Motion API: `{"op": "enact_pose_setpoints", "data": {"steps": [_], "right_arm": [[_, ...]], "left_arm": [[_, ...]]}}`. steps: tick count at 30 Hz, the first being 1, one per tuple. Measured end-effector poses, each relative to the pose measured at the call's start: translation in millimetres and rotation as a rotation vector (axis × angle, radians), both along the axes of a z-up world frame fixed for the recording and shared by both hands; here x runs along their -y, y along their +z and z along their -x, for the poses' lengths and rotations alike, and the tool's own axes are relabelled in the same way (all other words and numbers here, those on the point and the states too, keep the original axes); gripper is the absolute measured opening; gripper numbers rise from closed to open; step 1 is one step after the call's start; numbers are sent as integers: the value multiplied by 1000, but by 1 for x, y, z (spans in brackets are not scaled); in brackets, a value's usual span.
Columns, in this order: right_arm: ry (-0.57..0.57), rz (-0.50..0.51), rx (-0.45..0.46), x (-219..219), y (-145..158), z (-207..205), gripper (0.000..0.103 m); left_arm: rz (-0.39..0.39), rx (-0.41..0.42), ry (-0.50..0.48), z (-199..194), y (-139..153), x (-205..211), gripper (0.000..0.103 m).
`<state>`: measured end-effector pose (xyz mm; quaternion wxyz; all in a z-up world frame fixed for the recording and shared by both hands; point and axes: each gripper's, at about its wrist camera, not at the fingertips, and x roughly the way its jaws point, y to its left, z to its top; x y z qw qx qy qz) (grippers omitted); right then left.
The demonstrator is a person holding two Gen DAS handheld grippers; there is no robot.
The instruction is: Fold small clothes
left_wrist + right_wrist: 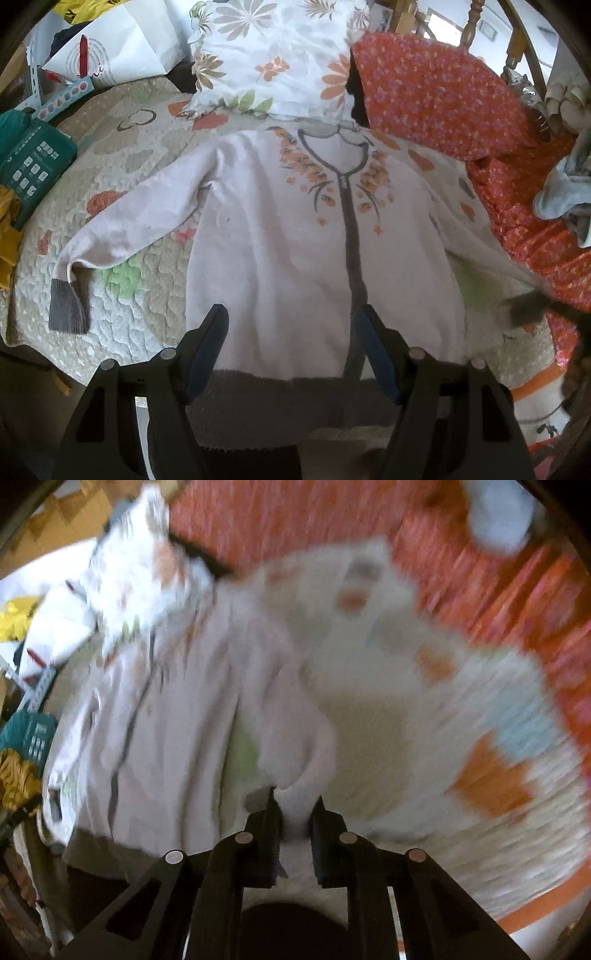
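Left wrist view: a small pale pink zip cardigan (280,229) lies front-up at frame centre on a quilted bedspread (140,155), one sleeve stretched toward the lower left, its grey cuff (68,308) flat. The left tongs (291,314) are released, fingers spread above the grey hem. A floral pillow (273,55) sits at upper centre, an orange pillow (439,92) at upper right.

Right wrist view, motion-blurred: the right tongs (295,805) are clenched on the cardigan's other sleeve (299,746) at lower centre. The cardigan body (166,720) occupies the left half.
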<state>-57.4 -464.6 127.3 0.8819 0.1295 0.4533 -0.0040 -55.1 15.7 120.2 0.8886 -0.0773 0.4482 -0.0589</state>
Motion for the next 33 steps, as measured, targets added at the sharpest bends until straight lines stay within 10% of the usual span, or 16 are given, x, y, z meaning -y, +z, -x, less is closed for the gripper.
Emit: {"op": "enact_pose_setpoints", "data": {"steps": [5, 10, 17, 25, 33], "right_arm": [[-400, 359, -16, 78, 24, 15, 49], [-449, 69, 36, 127, 11, 43, 49], [-436, 38, 14, 125, -25, 39, 49], [-255, -431, 96, 130, -53, -25, 49], [-247, -314, -130, 131, -112, -137, 38]], "left_arm": [[17, -14, -1, -2, -5, 5, 71], [-4, -29, -10, -2, -11, 8, 71], [-8, -46, -20, -2, -14, 13, 71], [-21, -65, -45, -9, -20, 33, 71], [-46, -108, -56, -21, -36, 52, 71]]}}
